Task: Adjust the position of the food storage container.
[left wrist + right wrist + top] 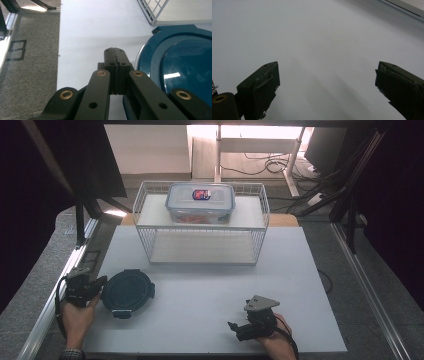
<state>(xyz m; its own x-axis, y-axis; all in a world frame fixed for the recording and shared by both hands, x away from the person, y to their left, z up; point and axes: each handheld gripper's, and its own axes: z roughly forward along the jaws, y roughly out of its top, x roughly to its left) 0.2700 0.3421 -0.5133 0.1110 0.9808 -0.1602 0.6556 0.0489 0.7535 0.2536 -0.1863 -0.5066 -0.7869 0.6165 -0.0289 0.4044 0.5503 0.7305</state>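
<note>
At the board's left edge, left gripper (114, 53) with jaws pressed together on nothing, tips just beside the rim of the round blue lid (127, 291), perhaps touching it, hard to tell. Lid flat on the white board (210, 285). Farther right, right gripper (239, 327) spread wide over bare board.

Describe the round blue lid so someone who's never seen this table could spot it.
Start at the white board below the wire shelf. Near its left edge lies the round lid, flat, beside the shut left claw. It is dark blue and circular, unlike the rectangular clear container up on the shelf.
</note>
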